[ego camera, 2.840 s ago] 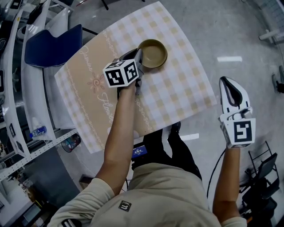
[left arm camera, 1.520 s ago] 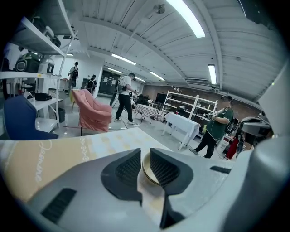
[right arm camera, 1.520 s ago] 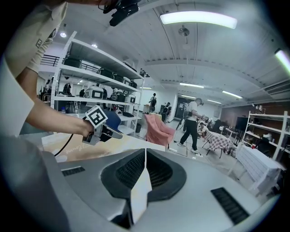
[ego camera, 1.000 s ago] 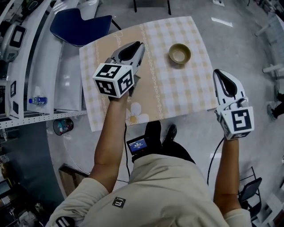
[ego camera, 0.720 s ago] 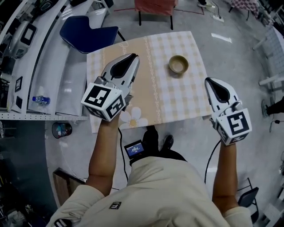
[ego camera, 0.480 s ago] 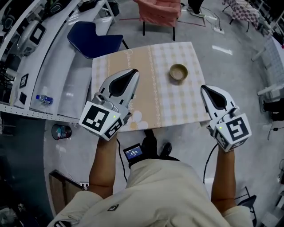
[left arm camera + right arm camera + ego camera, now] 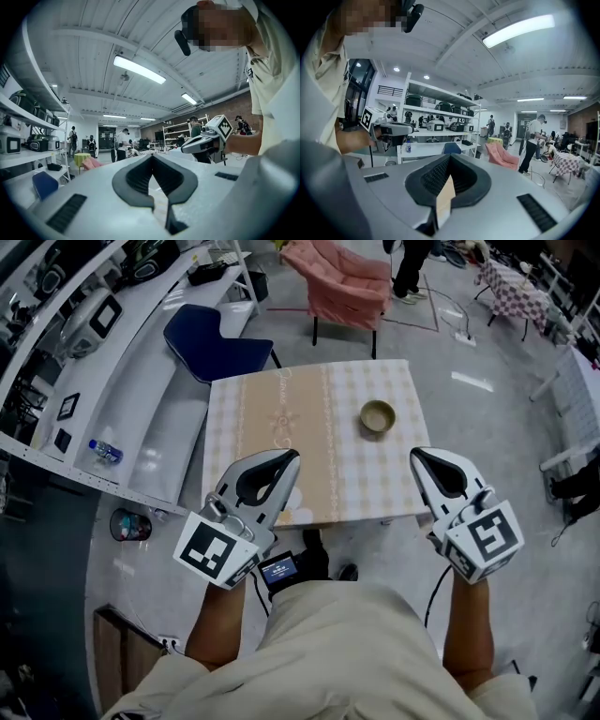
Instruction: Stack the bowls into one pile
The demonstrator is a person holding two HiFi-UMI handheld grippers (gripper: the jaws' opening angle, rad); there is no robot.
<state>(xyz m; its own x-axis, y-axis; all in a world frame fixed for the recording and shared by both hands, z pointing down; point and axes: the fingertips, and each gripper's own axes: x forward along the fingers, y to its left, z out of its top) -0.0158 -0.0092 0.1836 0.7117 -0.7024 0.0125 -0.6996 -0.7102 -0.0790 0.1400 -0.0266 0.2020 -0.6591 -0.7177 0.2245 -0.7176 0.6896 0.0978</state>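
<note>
The left gripper (image 7: 292, 457) and the right gripper (image 7: 416, 455) are both held up close to the person's body, over the near edge of the desk (image 7: 272, 427). In each gripper view the fingers meet at their tips with nothing between them; only the checked cloth shows through the slit lower down. So both are closed and empty.

The bowls (image 7: 378, 415) sit well ahead of the fingertips, out on the desk, nearer the right gripper's fingers than the left's and touched by neither. They read as a single round shape. How many are nested there is too small to tell, but no other bowl shows anywhere on the cloth.

Judging by that, the pile looks made and the stacking is likely finished, with nothing left for either pair of fingers to fetch.
</note>
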